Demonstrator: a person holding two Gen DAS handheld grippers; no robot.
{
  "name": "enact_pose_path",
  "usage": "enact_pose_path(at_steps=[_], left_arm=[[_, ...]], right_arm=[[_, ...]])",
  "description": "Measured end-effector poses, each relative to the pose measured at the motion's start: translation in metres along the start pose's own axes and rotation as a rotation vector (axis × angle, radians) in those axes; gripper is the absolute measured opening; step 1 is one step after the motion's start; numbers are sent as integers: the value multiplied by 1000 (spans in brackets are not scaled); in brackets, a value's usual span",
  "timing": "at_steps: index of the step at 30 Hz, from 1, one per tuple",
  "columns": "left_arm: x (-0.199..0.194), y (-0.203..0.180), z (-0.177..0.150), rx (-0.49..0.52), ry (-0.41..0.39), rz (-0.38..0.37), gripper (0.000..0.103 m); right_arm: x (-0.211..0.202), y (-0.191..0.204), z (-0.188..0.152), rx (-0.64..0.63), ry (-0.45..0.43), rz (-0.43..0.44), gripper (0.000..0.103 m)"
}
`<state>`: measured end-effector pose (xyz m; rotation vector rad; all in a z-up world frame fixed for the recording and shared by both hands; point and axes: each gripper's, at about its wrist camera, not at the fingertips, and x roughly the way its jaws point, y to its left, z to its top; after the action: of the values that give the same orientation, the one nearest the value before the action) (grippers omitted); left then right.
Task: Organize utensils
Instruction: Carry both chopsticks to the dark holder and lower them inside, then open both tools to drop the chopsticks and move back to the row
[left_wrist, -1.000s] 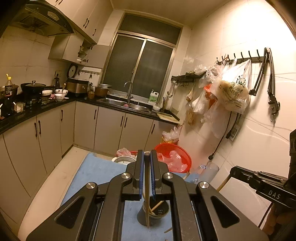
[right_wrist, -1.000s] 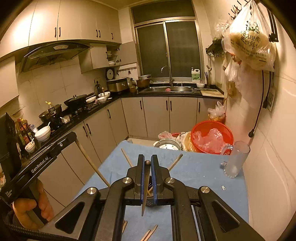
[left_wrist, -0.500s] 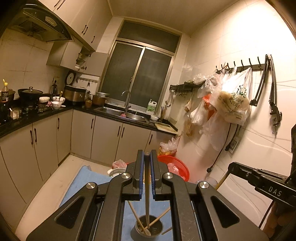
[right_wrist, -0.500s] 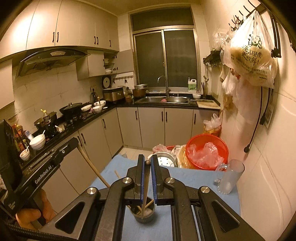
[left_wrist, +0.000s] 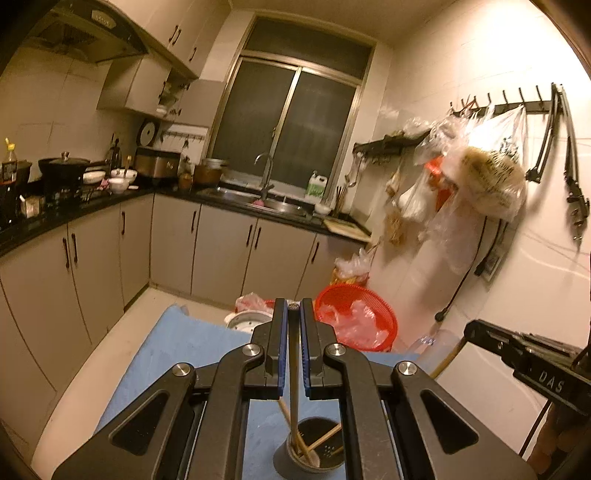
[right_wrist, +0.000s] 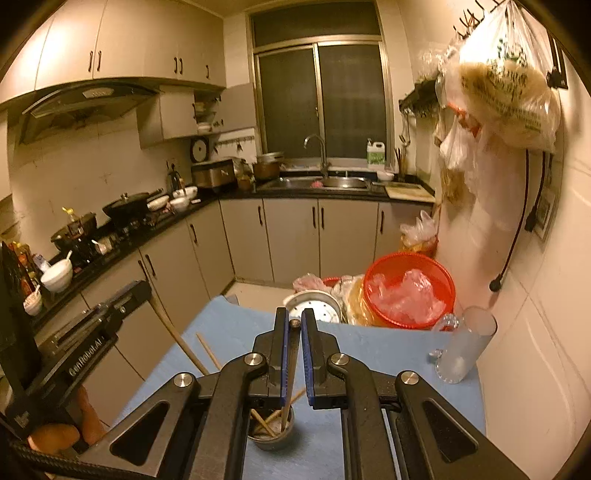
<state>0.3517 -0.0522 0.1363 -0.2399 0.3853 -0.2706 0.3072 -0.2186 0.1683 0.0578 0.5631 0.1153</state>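
My left gripper (left_wrist: 294, 310) is shut on a chopstick (left_wrist: 293, 373) whose lower end reaches into the grey utensil cup (left_wrist: 314, 452) on the blue mat (left_wrist: 177, 347). The cup holds a few wooden chopsticks. My right gripper (right_wrist: 294, 323) is shut on another chopstick (right_wrist: 290, 373), its tip inside the same cup (right_wrist: 271, 430). The left gripper's body (right_wrist: 92, 332) shows at the left of the right wrist view, the right gripper's body (left_wrist: 532, 358) at the right of the left wrist view. A loose chopstick (right_wrist: 208, 350) lies on the mat (right_wrist: 369, 350).
A clear glass mug (right_wrist: 461, 350) stands at the mat's right edge by the wall. Beyond the mat's far end are a red basket (right_wrist: 410, 291) with plastic bags and a metal steamer pan (right_wrist: 314, 306). Bags (right_wrist: 509, 81) hang from wall hooks.
Both grippers moved over the cup and lowered. The tips of their chopsticks now sit inside the cup. Both stay shut.
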Motion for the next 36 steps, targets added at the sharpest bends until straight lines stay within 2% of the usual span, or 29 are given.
enact_pose_path(at_steps=[8,22,24,25,26,28,29,31,33,34,35,36], left_arm=[[13,16,-22,-23,52,22,6],[23,17,-41,-29,111,56,7],[21,19,-43,-39,114,51,8],[21,19,-44,-42,118,50,9],[19,21,-45,-46,121,55,15],[15,24,-45,-65,115,58,30],[12,28,-45,-79,108,61,41],[7,33,-46,-99,105,71,44],[3,38,-48,-110,124,75,47],[-1,41,-51,-115,136,79,49],[-4,44,-54,-118,141,81,56],[-9,47,-58,-121,149,83,64]], right_arm=[[27,-7,-30,25,71,6,7],[38,-15,-51,62,99,-6,7],[37,-17,-51,82,97,2,9],[35,-19,-52,91,96,5,17],[34,-21,-53,103,94,0,27],[31,-24,-54,116,89,-8,39],[29,-24,-55,120,85,-8,40],[23,-26,-60,123,81,-9,41],[17,-27,-66,129,83,-7,45],[15,-29,-70,136,86,-4,50],[11,-30,-76,147,89,-3,54],[7,-32,-83,157,92,-5,61]])
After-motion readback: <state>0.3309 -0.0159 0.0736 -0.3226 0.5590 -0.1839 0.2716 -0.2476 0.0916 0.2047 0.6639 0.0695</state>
